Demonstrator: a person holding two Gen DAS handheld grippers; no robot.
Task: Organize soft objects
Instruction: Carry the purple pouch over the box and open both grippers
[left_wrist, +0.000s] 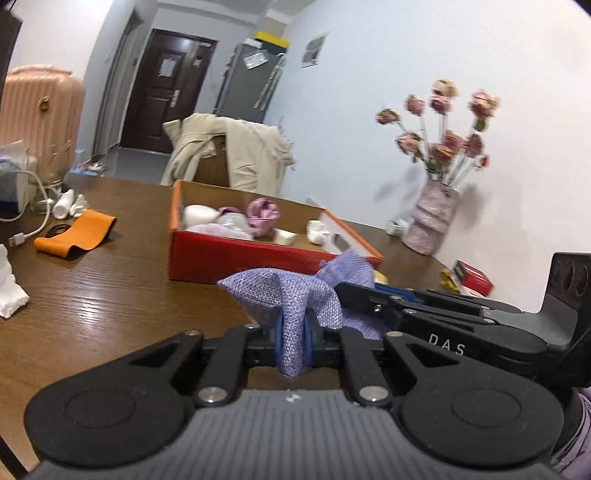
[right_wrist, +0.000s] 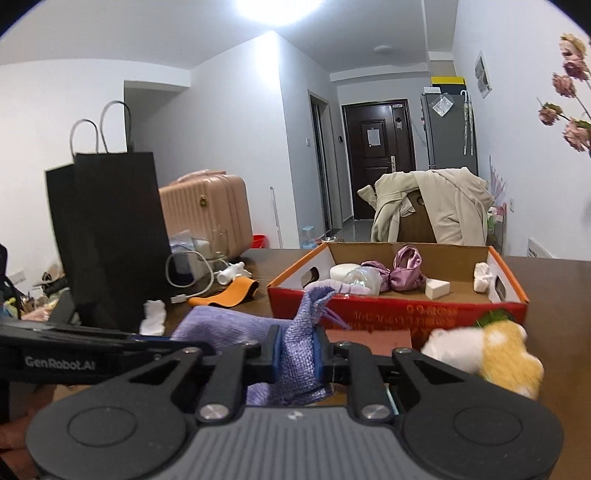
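Observation:
A purple woven cloth (left_wrist: 284, 295) is held between both grippers above the brown table. My left gripper (left_wrist: 294, 338) is shut on one part of it. My right gripper (right_wrist: 298, 350) is shut on another part of the purple cloth (right_wrist: 236, 328); the right gripper's body also shows in the left wrist view (left_wrist: 424, 314). Behind the cloth stands an open red and orange cardboard box (left_wrist: 258, 251), also in the right wrist view (right_wrist: 406, 310). It holds a pink satin scrunchie (right_wrist: 406, 273), white items and a lilac cloth. A yellow and white plush toy (right_wrist: 491, 350) lies right of my right gripper.
An orange strap (left_wrist: 74, 236), a white cable (left_wrist: 33, 221) and a white cloth (left_wrist: 11, 291) lie on the table's left. A black paper bag (right_wrist: 110, 236) stands at left. A vase of pink flowers (left_wrist: 432, 214) stands at the right wall. A chair with a beige coat (right_wrist: 432, 206) is behind the table.

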